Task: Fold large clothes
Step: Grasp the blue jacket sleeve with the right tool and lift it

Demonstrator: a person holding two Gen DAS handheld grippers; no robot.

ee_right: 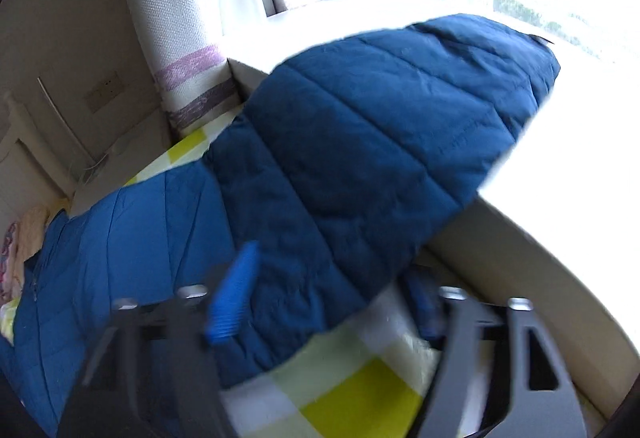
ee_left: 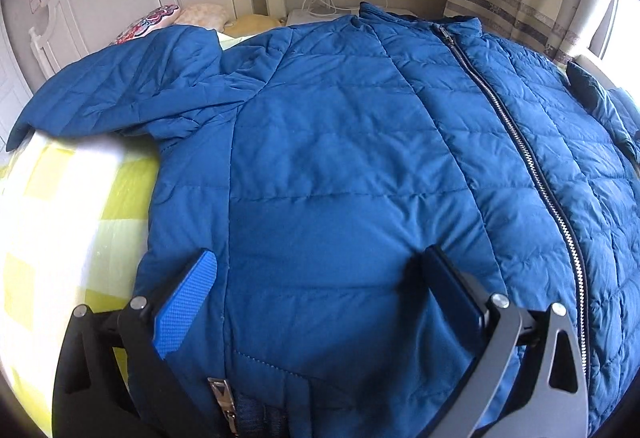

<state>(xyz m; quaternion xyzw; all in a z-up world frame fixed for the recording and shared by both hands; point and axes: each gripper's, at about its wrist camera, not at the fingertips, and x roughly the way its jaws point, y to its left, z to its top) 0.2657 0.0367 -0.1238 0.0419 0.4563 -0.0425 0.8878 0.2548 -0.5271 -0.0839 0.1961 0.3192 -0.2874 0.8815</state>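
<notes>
Jacket (ee_left: 340, 166) — blue, quilted and padded, laid front-up and zipped on a bed with a yellow-and-white checked sheet (ee_left: 72, 206).

Left wrist view: the jacket fills the centre and right of the frame, collar toward the top, hem at the bottom edge. The zip (ee_left: 532, 174) runs down the right side. One sleeve (ee_left: 132, 94) lies spread toward the upper left, its cuff reaching the sheet's edge. The left gripper (ee_left: 320, 302) sits low in the frame over the hem region with its jaws spread wide, nothing between them; whether the fingers press on the fabric cannot be told. A metal buckle (ee_left: 222, 398) shows at the bottom centre. Pillows (ee_left: 168, 18) lie at the upper left against the headboard.

Right wrist view: motion-blurred. The other sleeve (ee_right: 380, 142) crosses from lower centre to upper right, its end lying on or over a bright window ledge (ee_right: 560, 166). The right gripper (ee_right: 332, 302) straddles the sleeve near its base, jaws parted, with cloth between the fingers but not clamped.

Handling, as judged: the garment is light, soft and puffy, with a smooth shell likely to slide. It will spring back from a fold and needs pressing flat. Best holds appear to be the cuffs, shoulder seams and hem corners, where stitching gives a firmer edge.

Containers: none visible in either view.
</notes>
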